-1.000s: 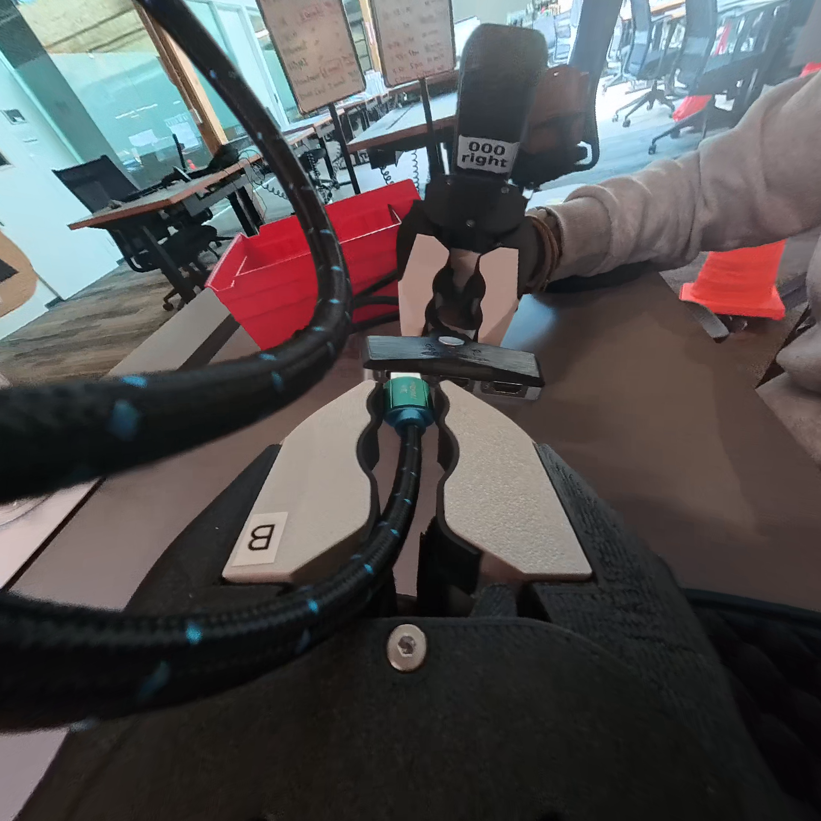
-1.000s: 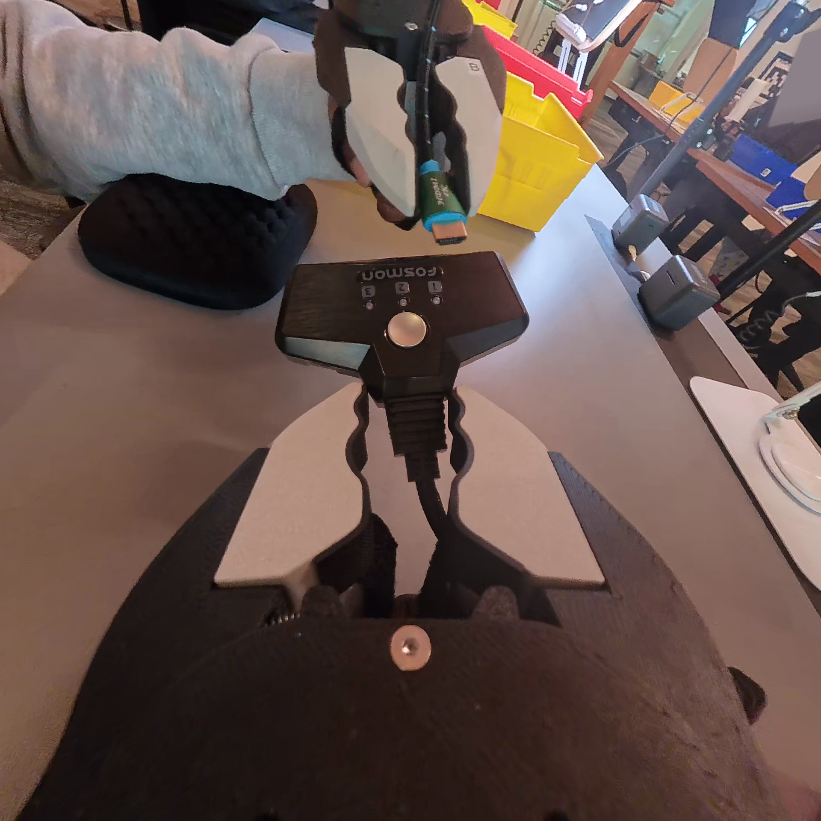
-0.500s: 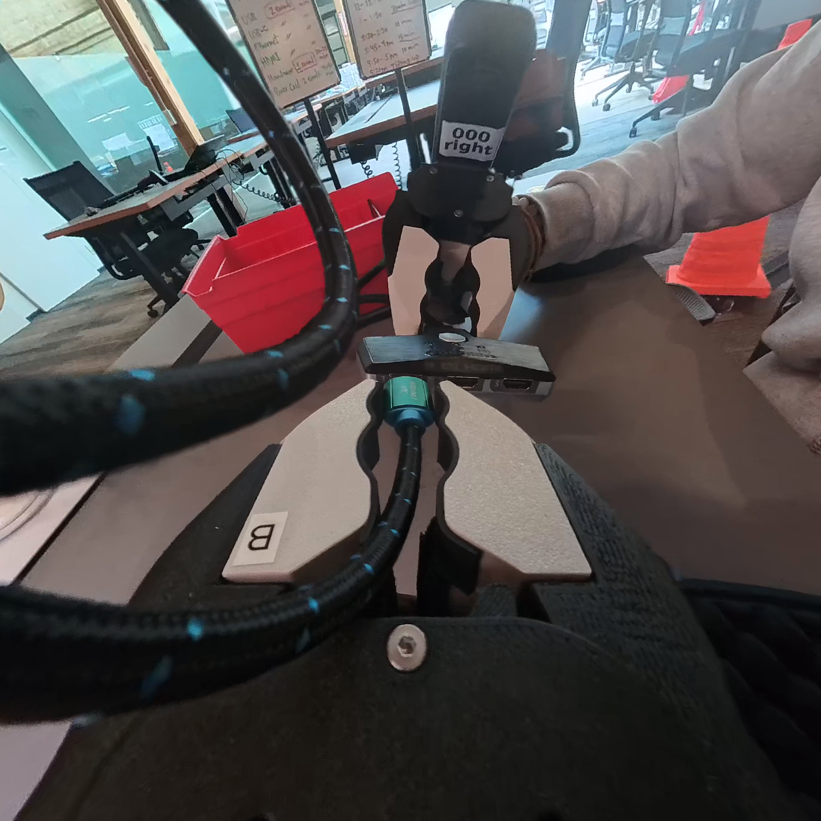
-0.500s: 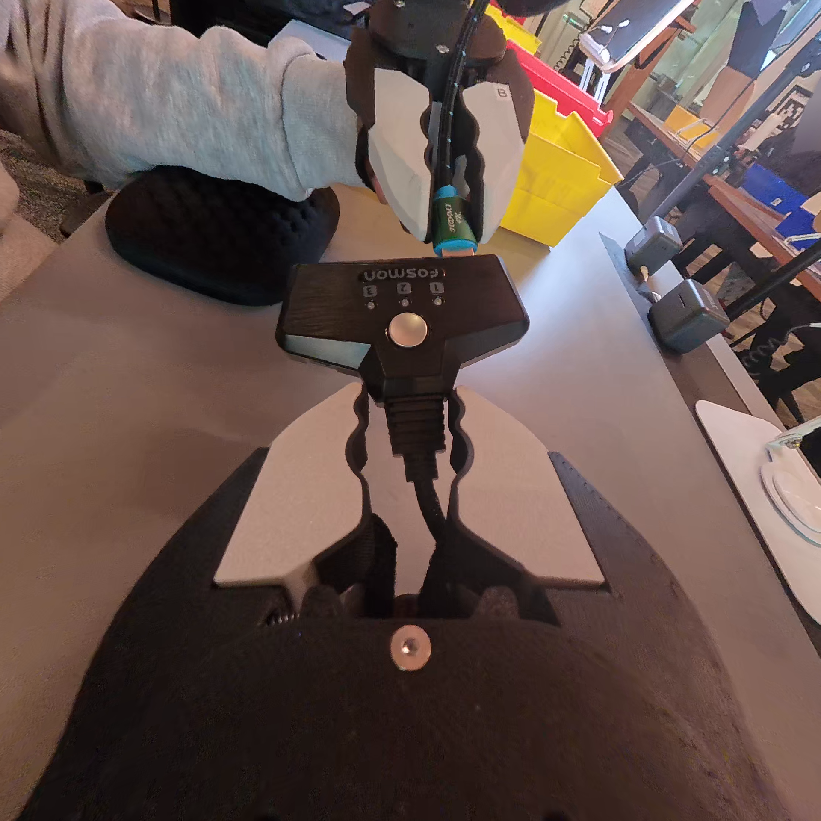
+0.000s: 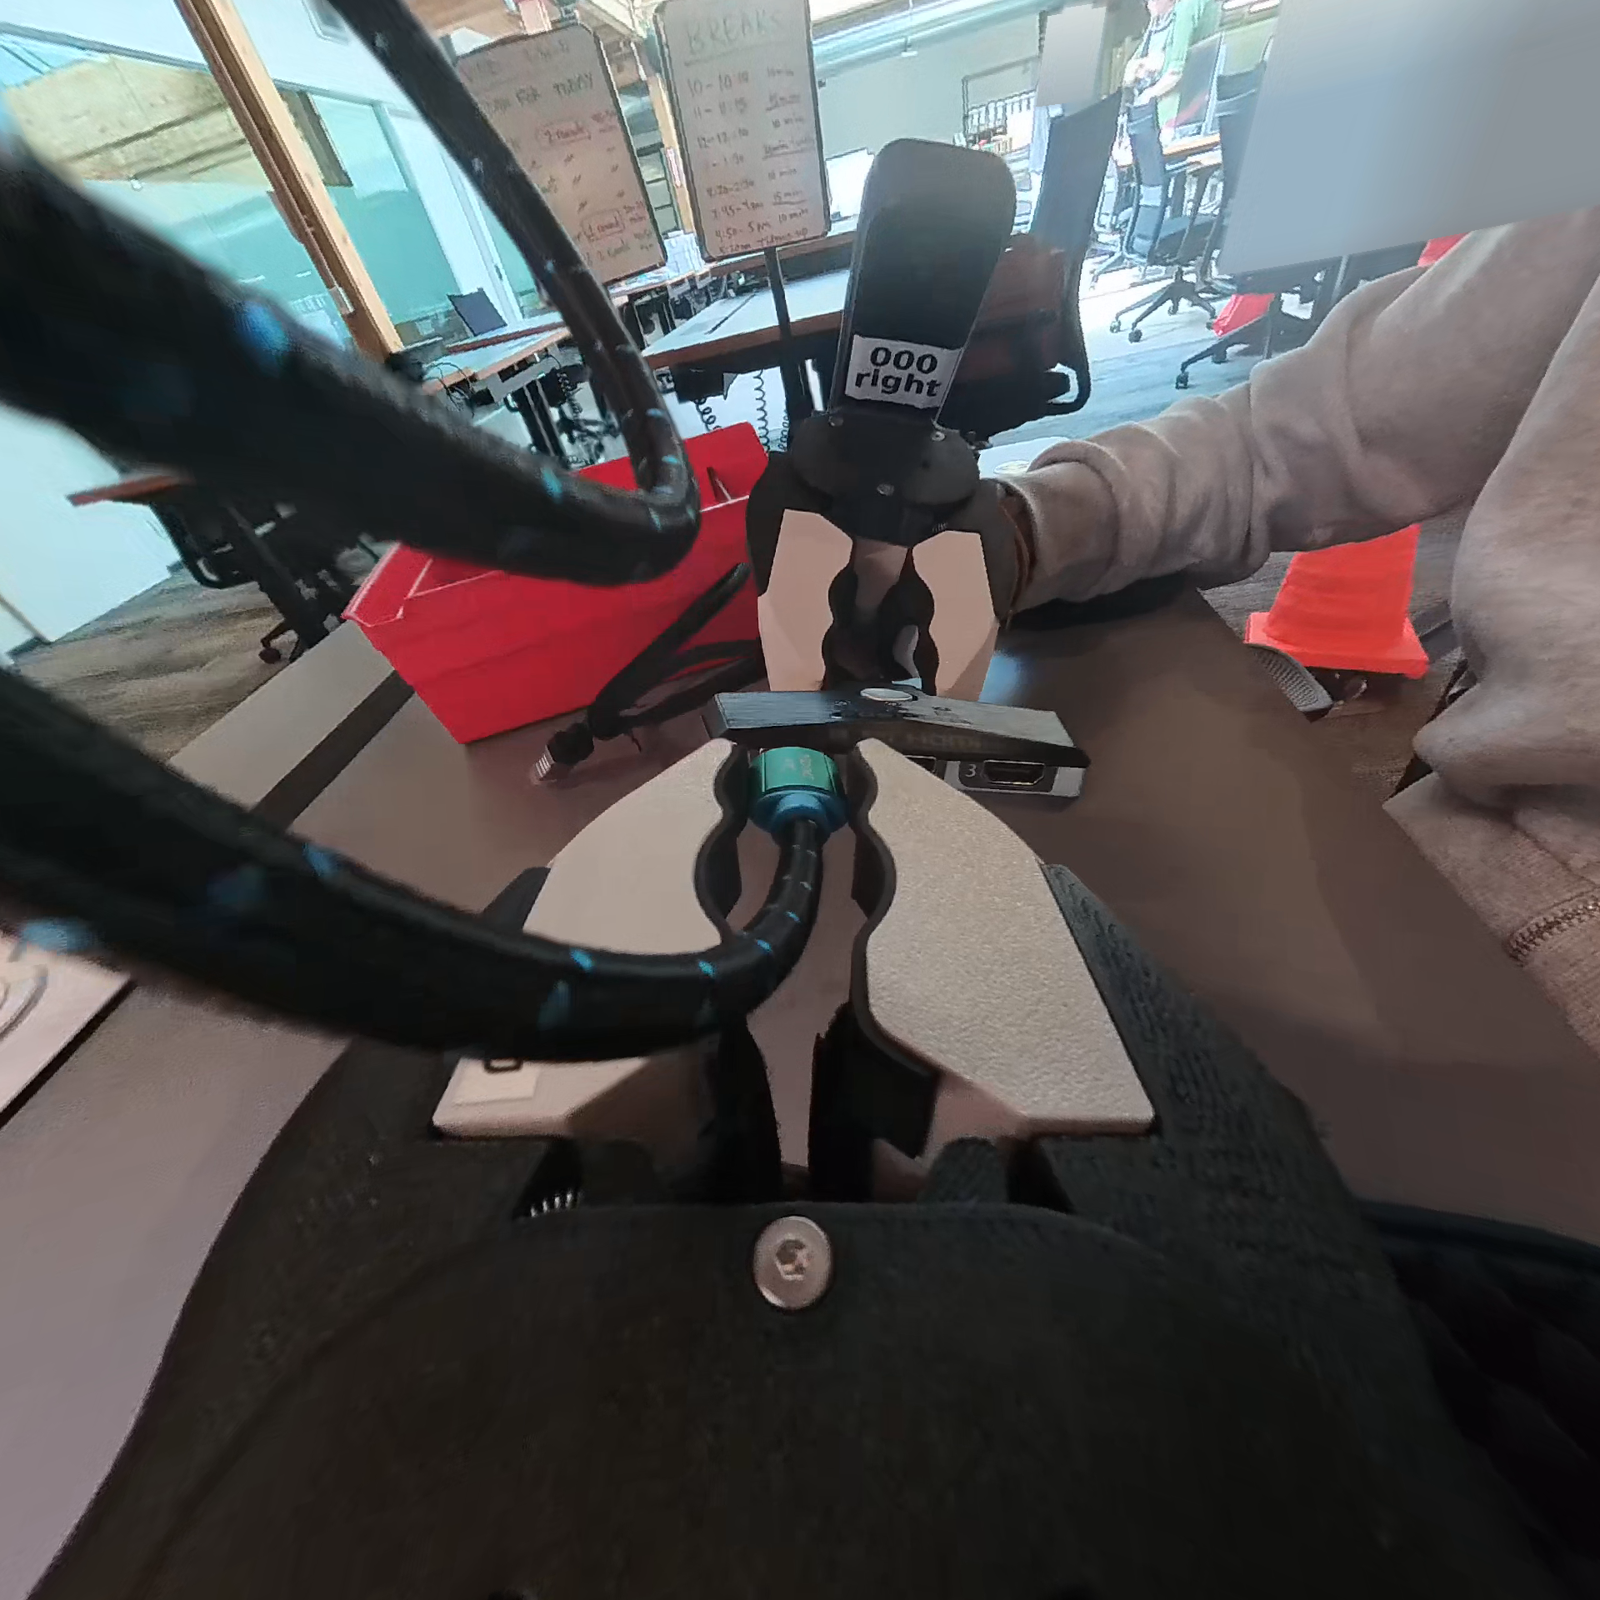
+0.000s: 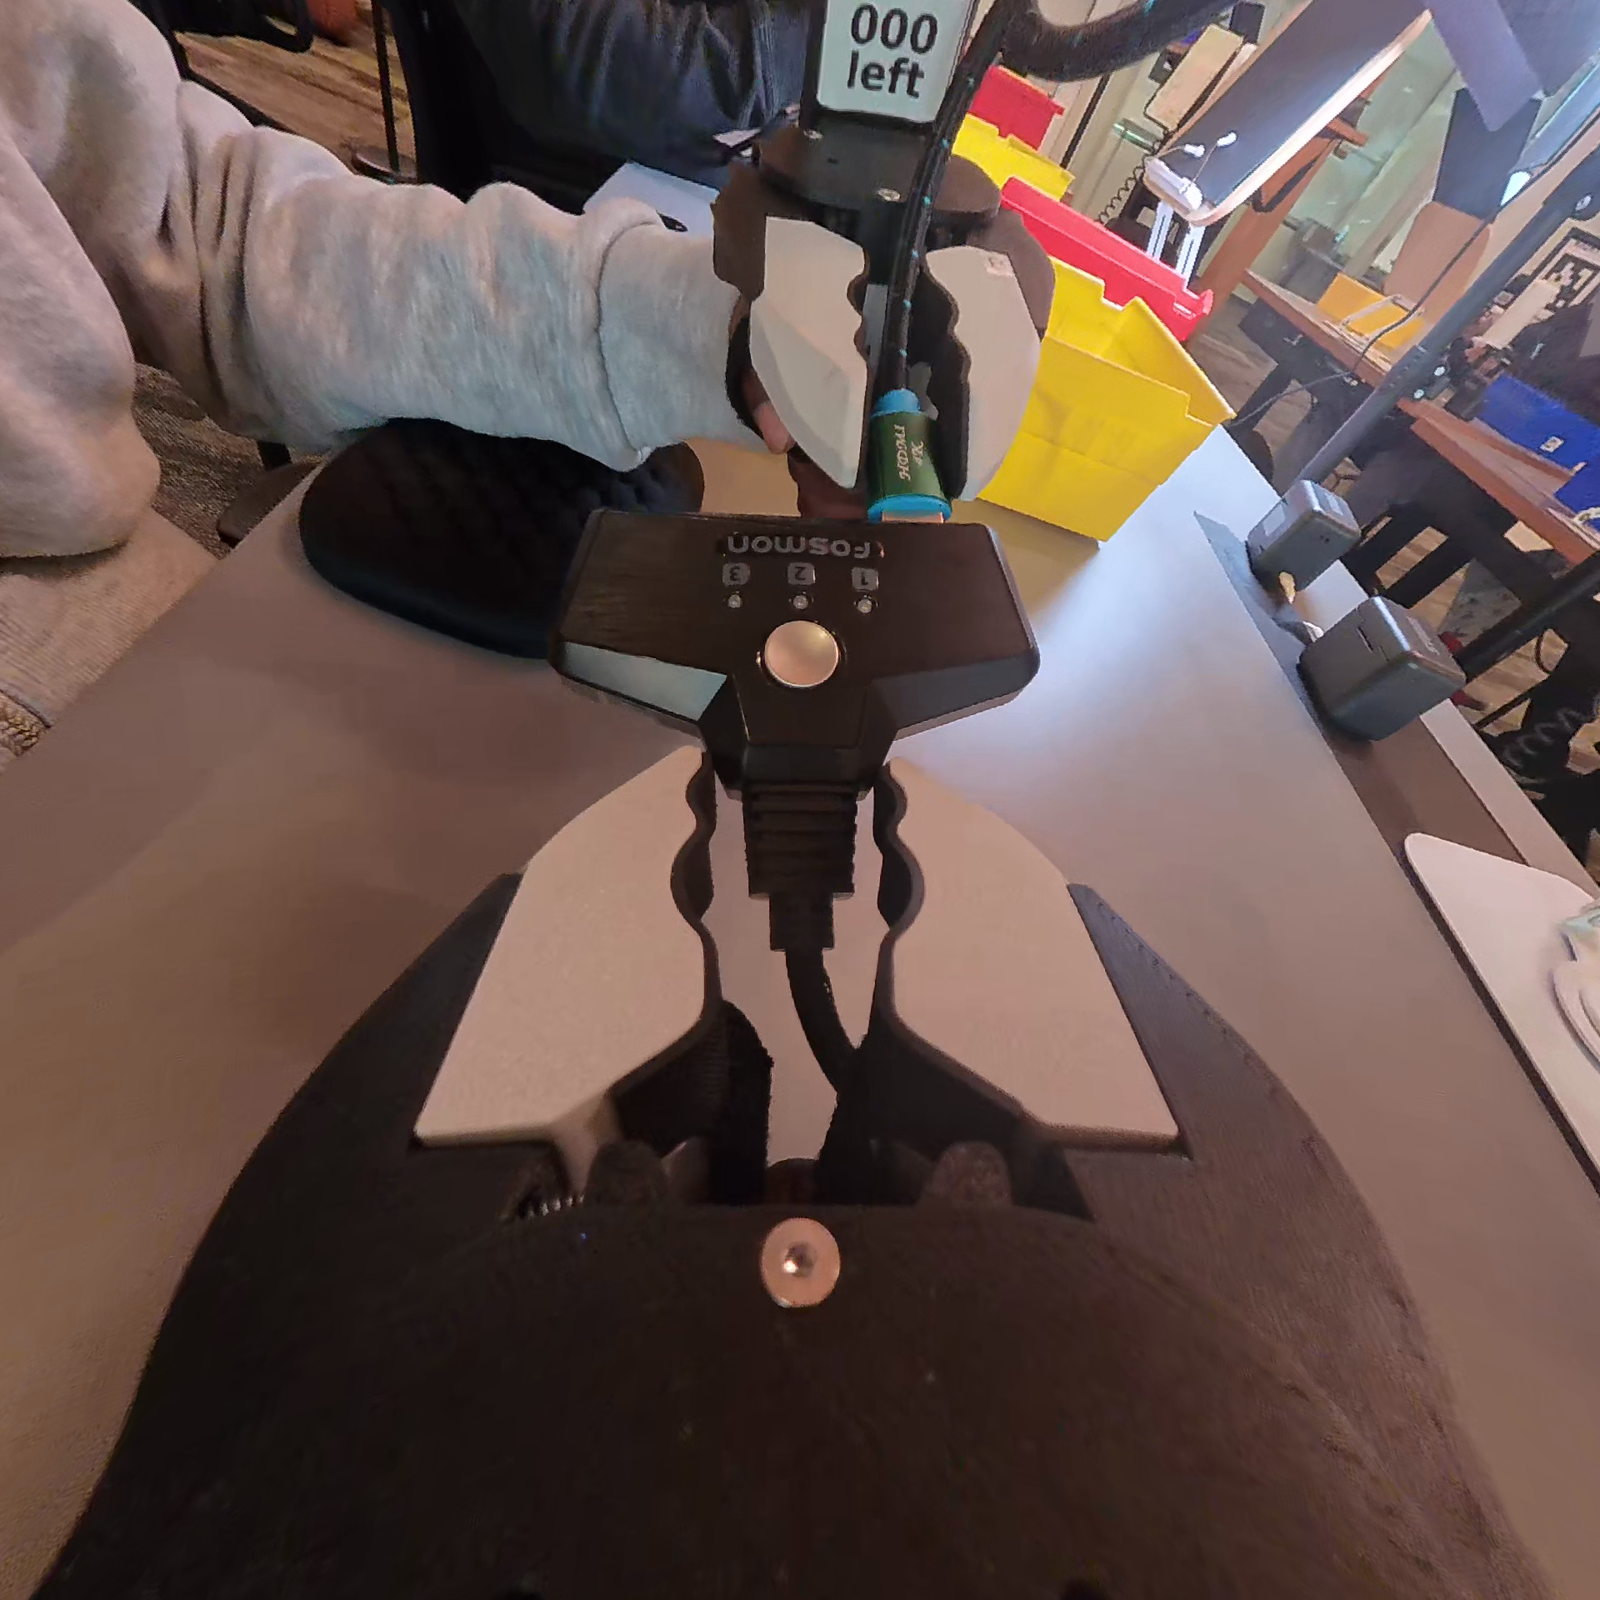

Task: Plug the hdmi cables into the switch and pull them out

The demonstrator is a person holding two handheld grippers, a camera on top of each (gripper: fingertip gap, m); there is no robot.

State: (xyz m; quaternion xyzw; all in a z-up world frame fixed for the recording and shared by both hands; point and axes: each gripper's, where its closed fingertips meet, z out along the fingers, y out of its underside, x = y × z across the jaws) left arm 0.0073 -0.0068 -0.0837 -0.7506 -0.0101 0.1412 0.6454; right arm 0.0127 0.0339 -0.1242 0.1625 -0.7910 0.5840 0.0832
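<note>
My left gripper (image 5: 792,783) stays clamped on the green HDMI plug (image 6: 905,459), which a second ago hung clear of the switch (image 6: 792,619) and now sits pushed into its far right port. My right gripper (image 6: 796,809) still pinches the switch's near cable stub above the grey table (image 6: 1169,822).

The metal tip of the HDMI plug (image 6: 905,459) is hidden behind the far edge of the switch (image 6: 792,606). The braided cable (image 5: 260,944) is blurred and leaves the picture's left edge.
</note>
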